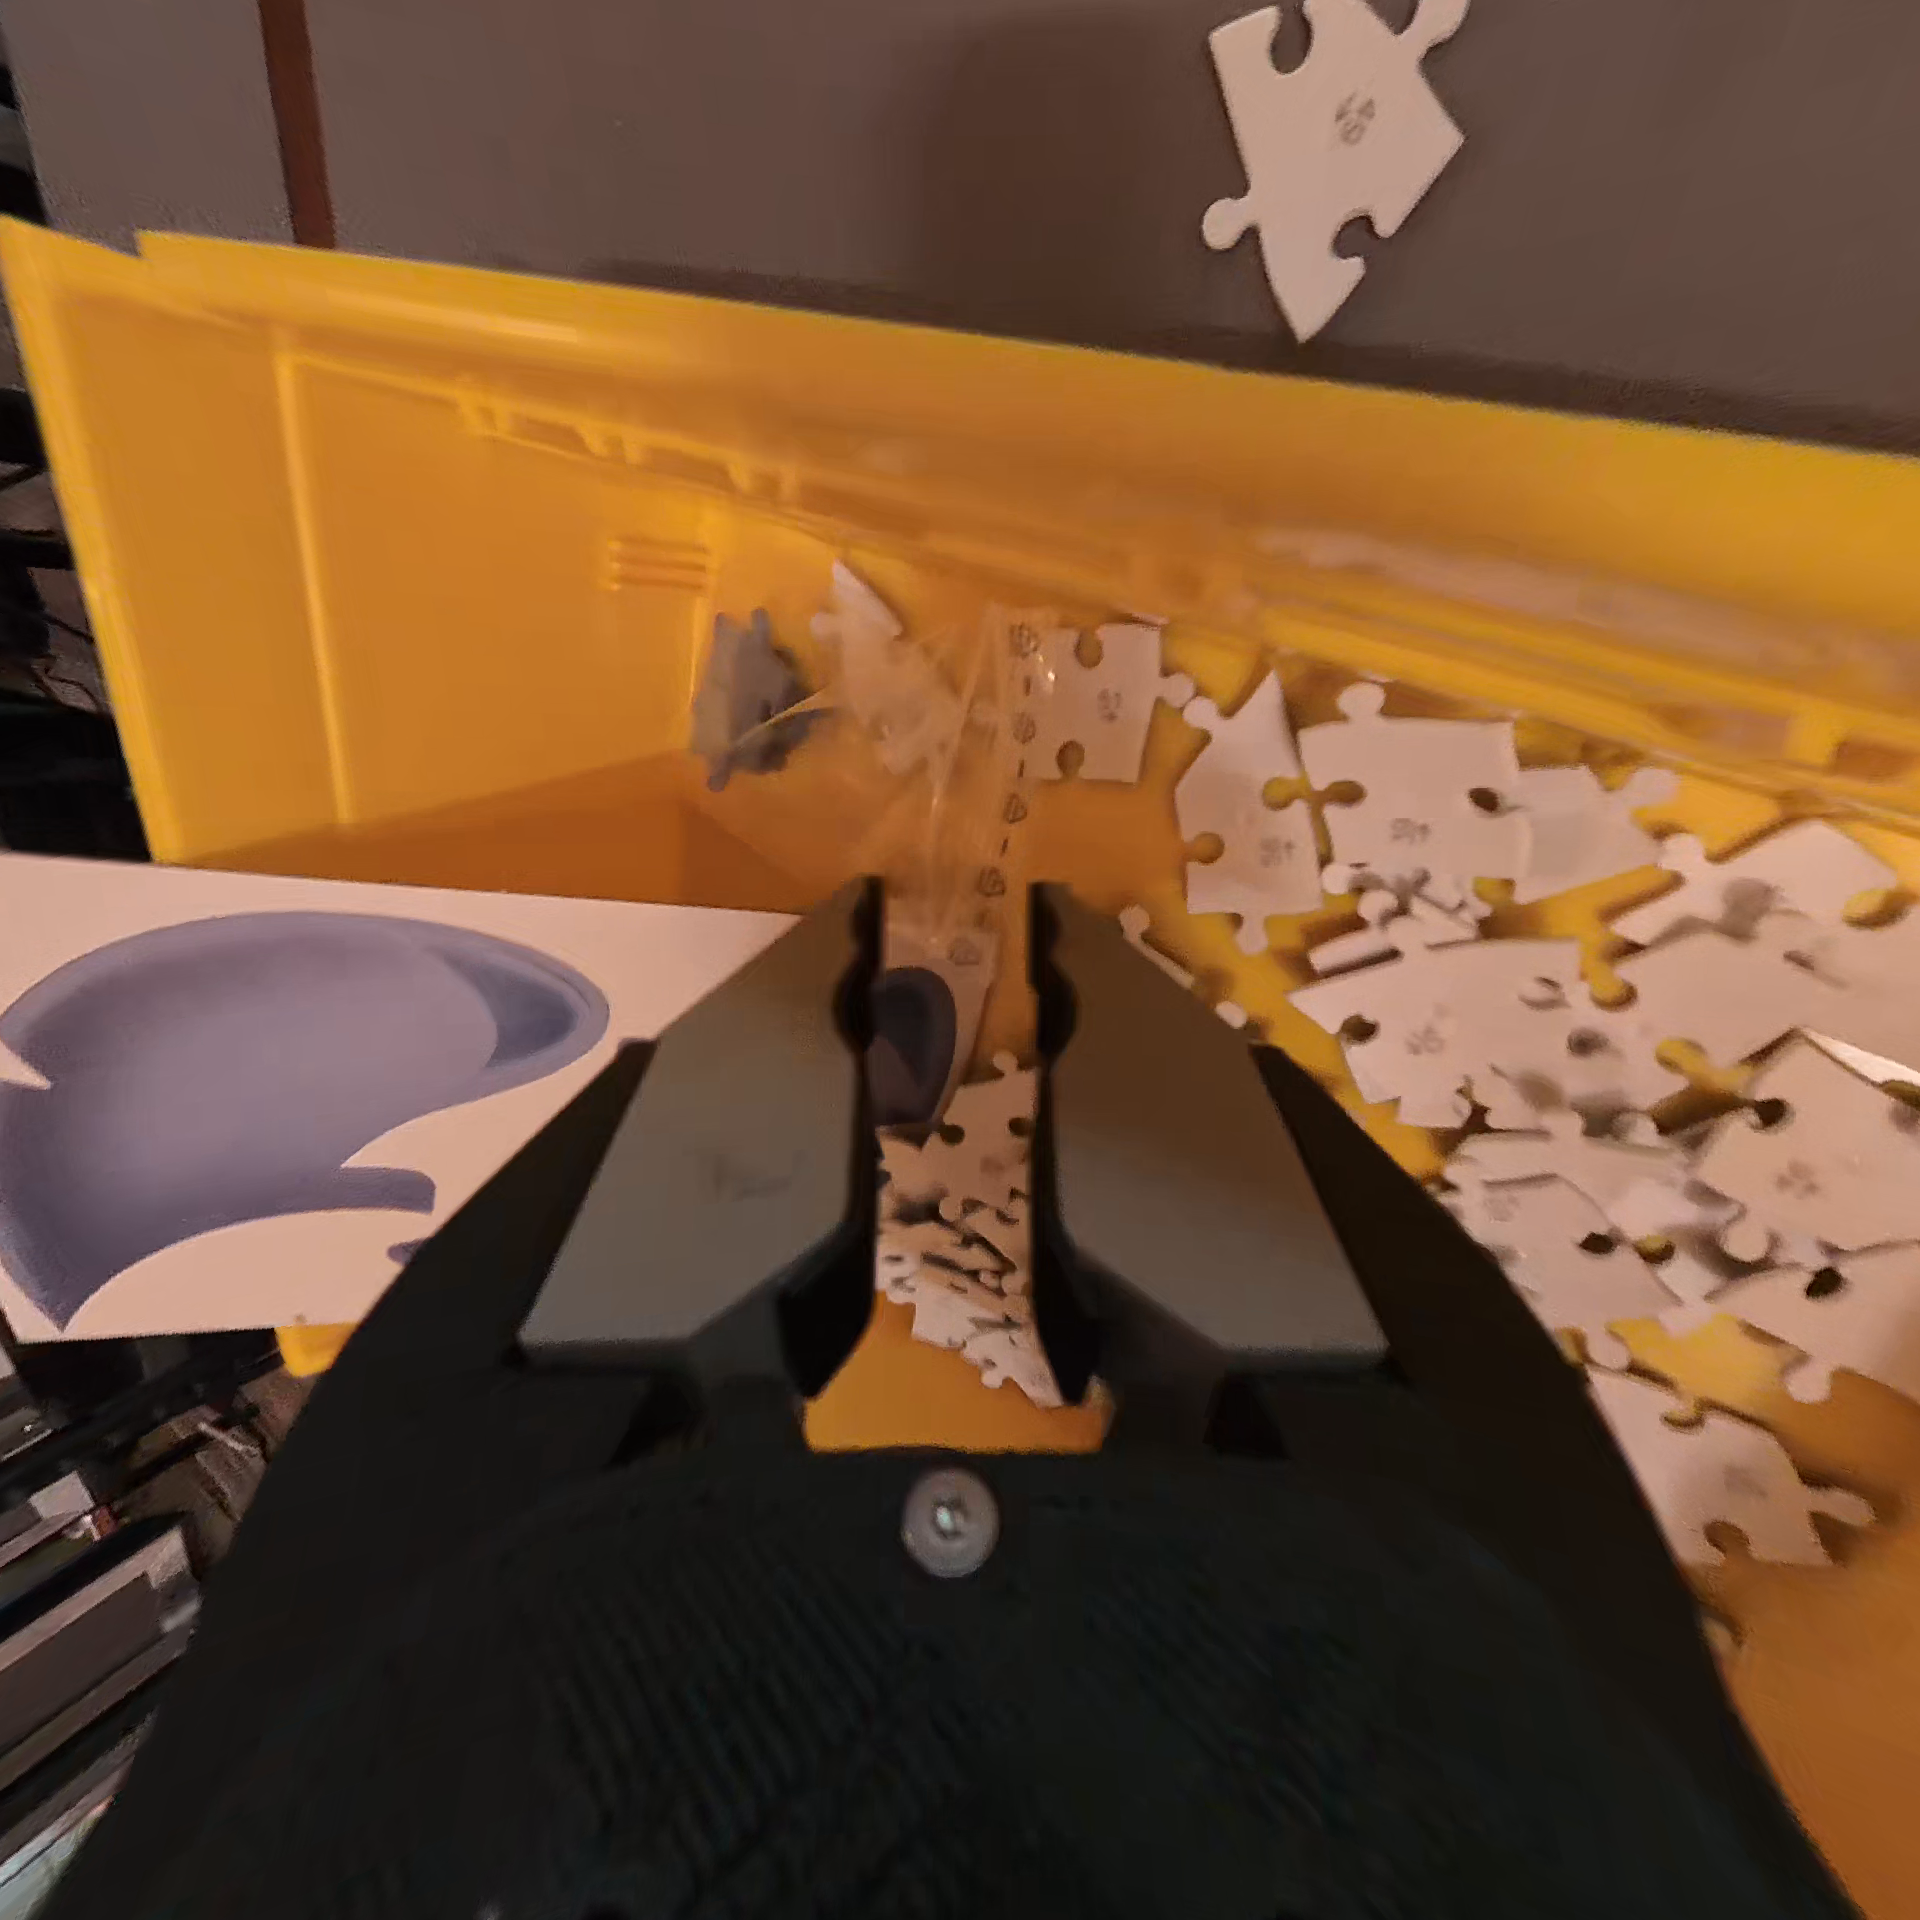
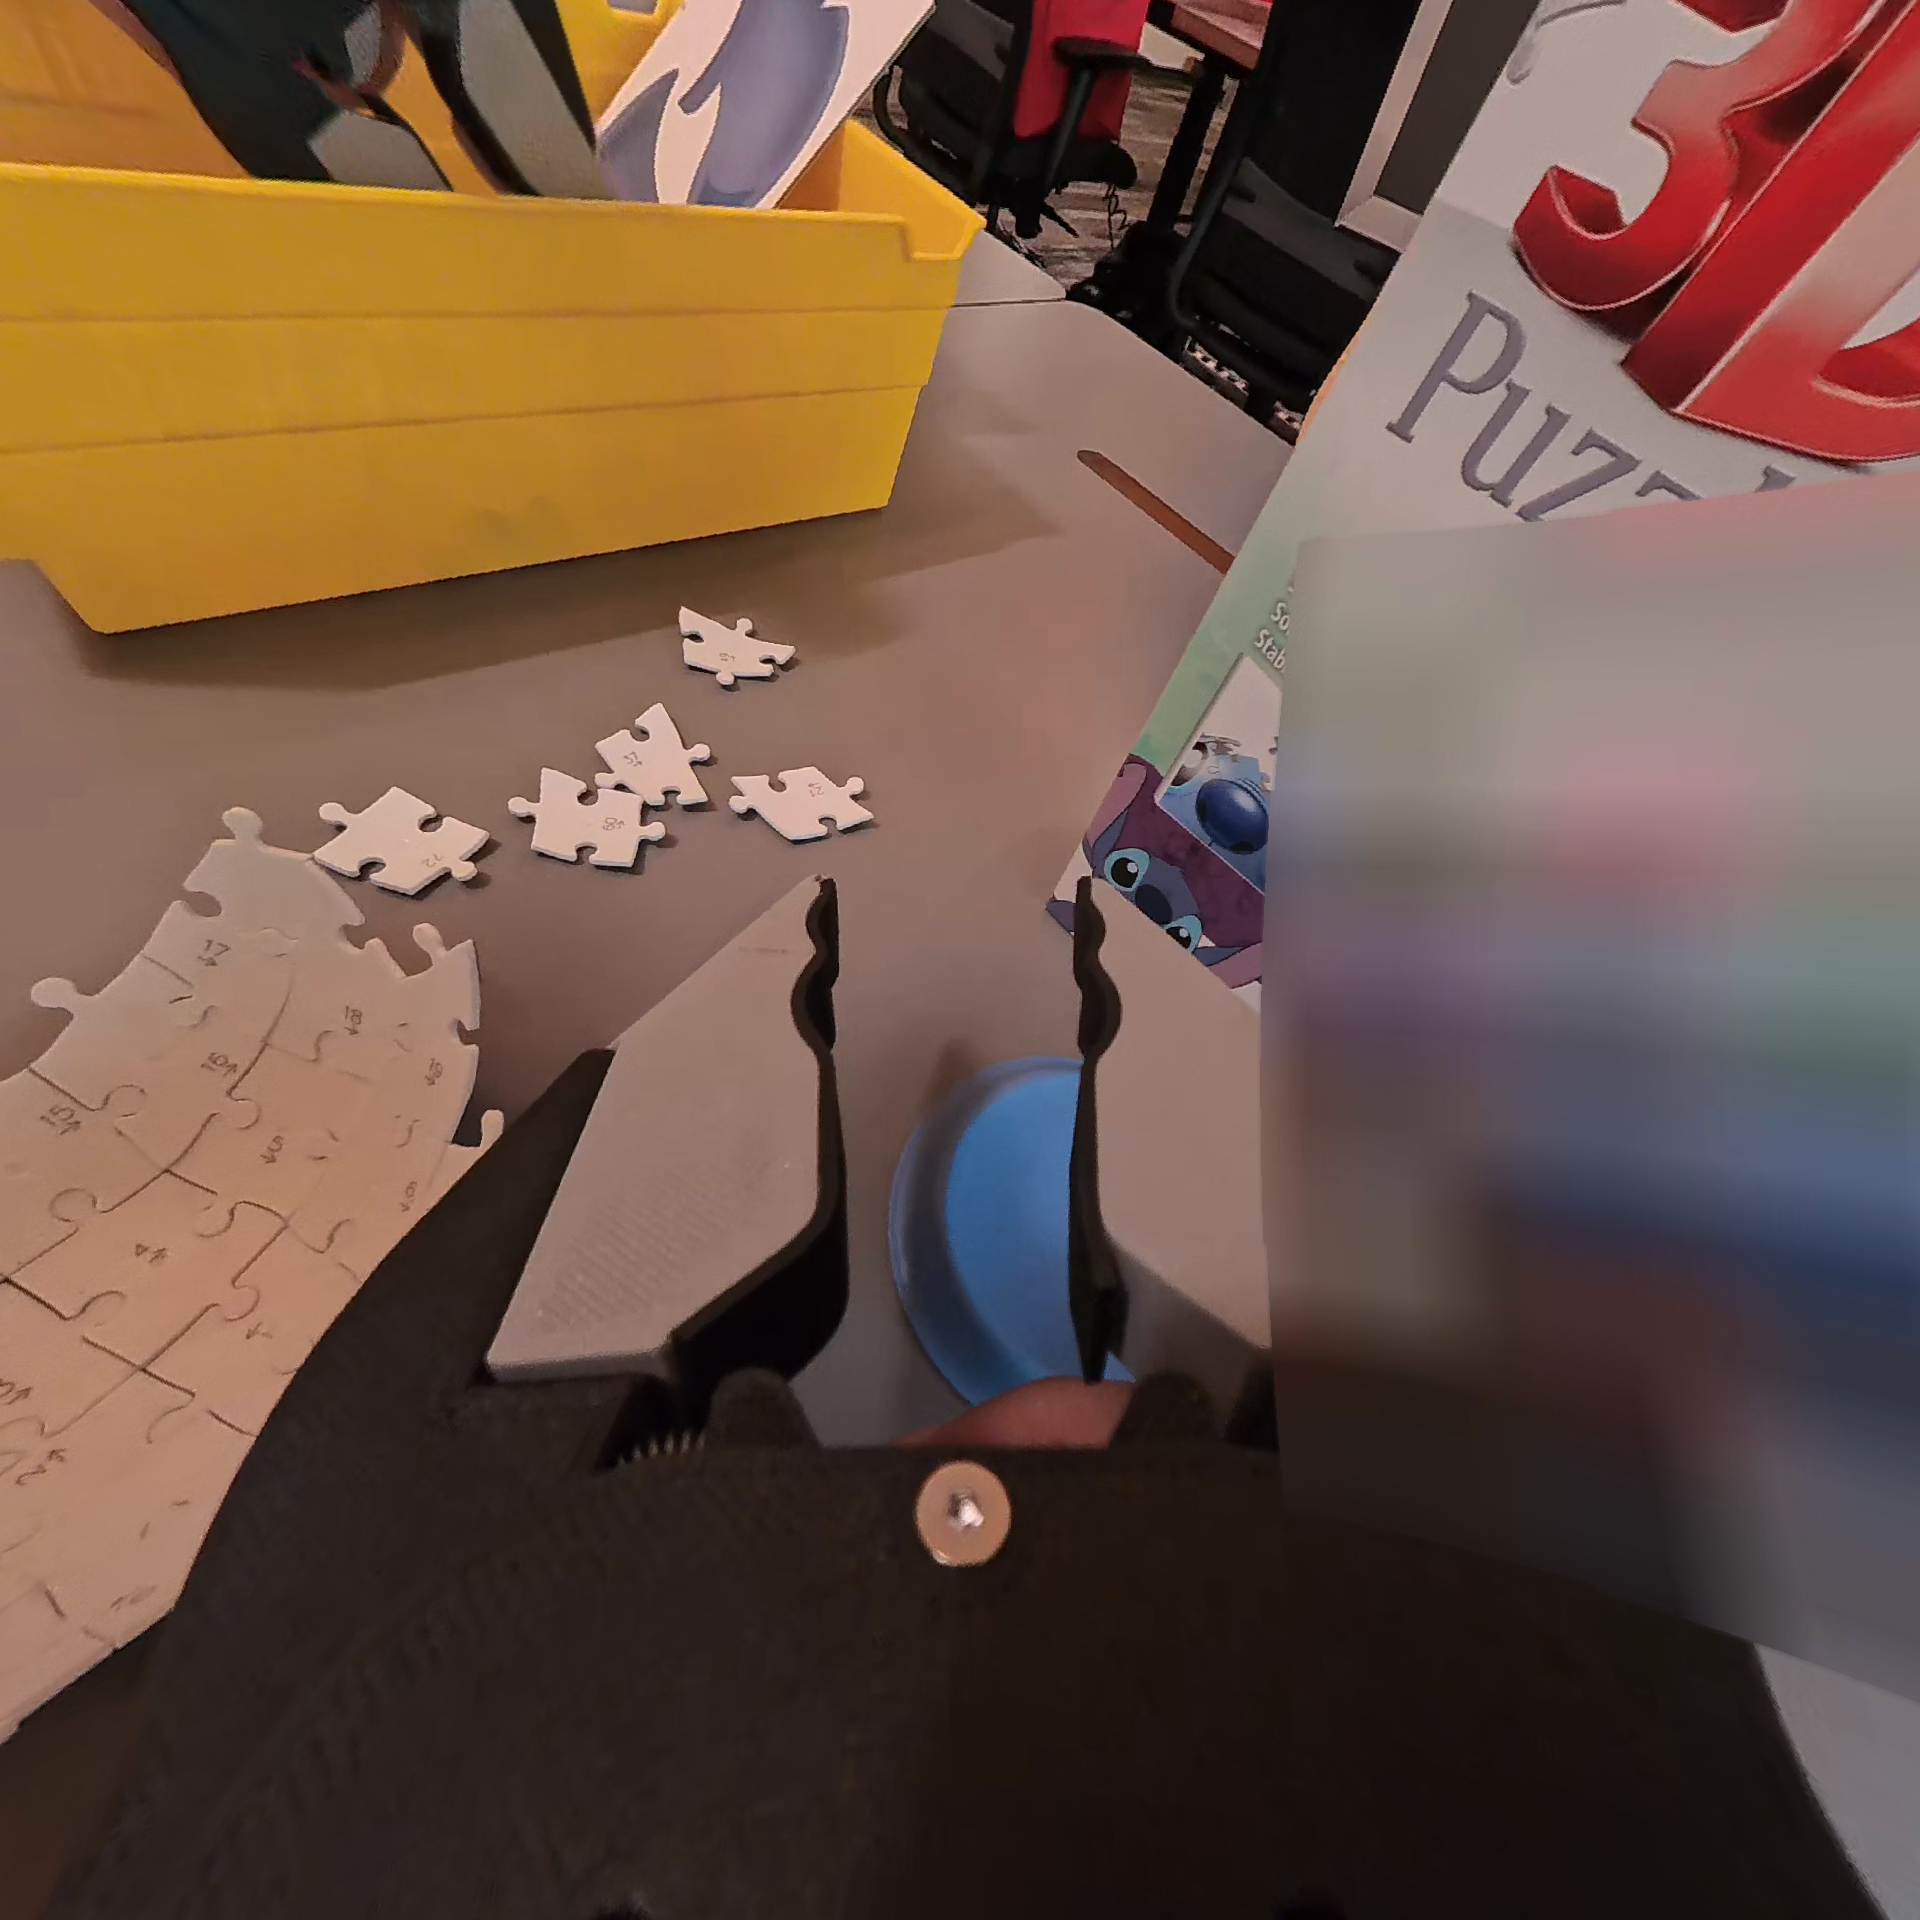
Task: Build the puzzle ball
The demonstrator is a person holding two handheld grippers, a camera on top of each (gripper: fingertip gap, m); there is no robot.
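Note:
My left gripper [image 1: 956, 894] is open and empty, hovering inside a yellow bin [image 1: 416, 623] over a heap of white puzzle pieces [image 1: 1455, 935]. A small dark blue part [image 1: 914, 1049] lies below the gap between its fingers. My right gripper [image 2: 954, 894] is open and empty above the grey table, with a blue dish [image 2: 987, 1216] on the table under it. A curved, partly joined section of white pieces [image 2: 156, 1195] lies to its left. Several loose pieces [image 2: 597, 821] lie ahead of it.
A clear plastic bag [image 1: 935, 707] lies in the bin. A card with a blue ball picture [image 1: 260, 1091] leans on the bin's left end. The puzzle box [image 2: 1558, 364] stands at the right. One piece [image 1: 1340, 156] lies on the table beyond the bin [image 2: 468, 395]. Chairs stand behind. One gripper's finger ends stand about 30 centimeters off the other's. The blue dish [image 2: 987, 1216] sits 8 centimeters or so from the ends of my right fingers.

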